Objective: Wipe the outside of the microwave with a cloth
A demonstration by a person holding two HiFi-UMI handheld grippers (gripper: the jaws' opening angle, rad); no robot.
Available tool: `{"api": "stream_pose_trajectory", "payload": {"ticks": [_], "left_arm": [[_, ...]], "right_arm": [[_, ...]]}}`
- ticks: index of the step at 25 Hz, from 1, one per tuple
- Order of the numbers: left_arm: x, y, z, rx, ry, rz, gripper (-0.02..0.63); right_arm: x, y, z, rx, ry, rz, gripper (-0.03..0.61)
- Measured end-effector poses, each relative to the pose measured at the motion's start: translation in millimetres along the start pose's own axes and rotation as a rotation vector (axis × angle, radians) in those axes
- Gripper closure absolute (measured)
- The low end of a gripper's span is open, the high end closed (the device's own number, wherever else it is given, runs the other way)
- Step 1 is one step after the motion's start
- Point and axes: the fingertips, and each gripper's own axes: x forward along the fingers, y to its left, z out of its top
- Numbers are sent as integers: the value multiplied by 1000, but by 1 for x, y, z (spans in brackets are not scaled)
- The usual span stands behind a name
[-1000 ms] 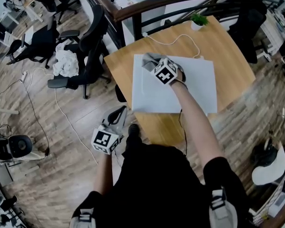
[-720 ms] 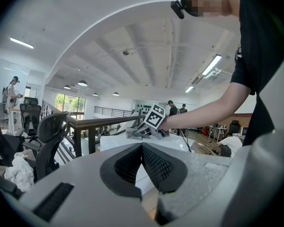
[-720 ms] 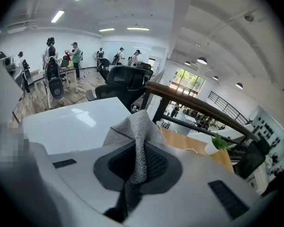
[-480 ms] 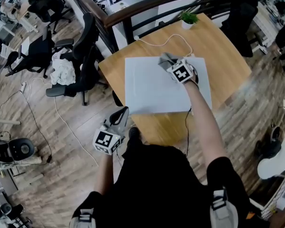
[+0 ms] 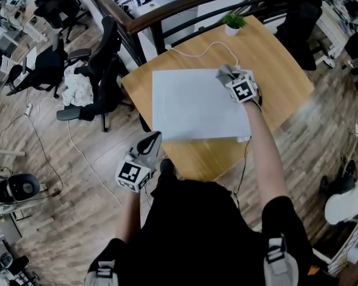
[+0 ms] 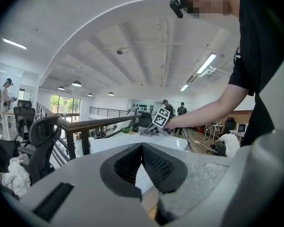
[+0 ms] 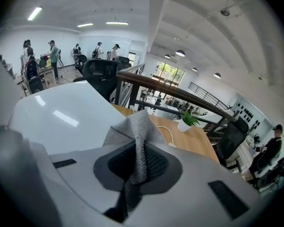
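Right gripper [image 5: 234, 81] clamped on cloth [image 5: 226, 72] at microwave [image 5: 191, 109] top's far right corner; press cloth flat, overlap strokes, cover edges. Left gripper [image 5: 149, 143] closed, empty, idle.

This is an open-plan office on a railed upper level. Black swivel chairs [image 5: 110, 52] stand on the wood-plank floor [image 5: 59, 177] at the head view's upper left, and a dark railing [image 5: 185, 8] crosses its top. Strip lights [image 7: 36, 12] and standing people [image 7: 52, 56] fill the right gripper view's upper left.
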Motion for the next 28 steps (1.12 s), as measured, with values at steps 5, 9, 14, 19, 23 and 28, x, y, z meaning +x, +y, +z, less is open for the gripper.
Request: {"api": "stream_pose_trajectory", "payload": {"ticks": [5,9,14,19,23,28], "left_arm": [[-1,-6,2,10,3,1,612],[-2,-9,1,12,2,5,612],[-2,-10,6,14,1,12,612],[-4,-11,7,14,0,21,612],[-4,-11,8,15,0,26,612],[-6,-10,3,15,17,33,612]], "right_arm": [[-9,-29,-22,18,21,-46,568],[-16,-49,-37,49,24,-79,568],[-23,-73,-57,95,34,-105,568],[-26,-76,-60,137,7,-90,568],[-26,-77,-61,147,7,-83,568],[-23,-80,-68,160,22,-84,568]]}}
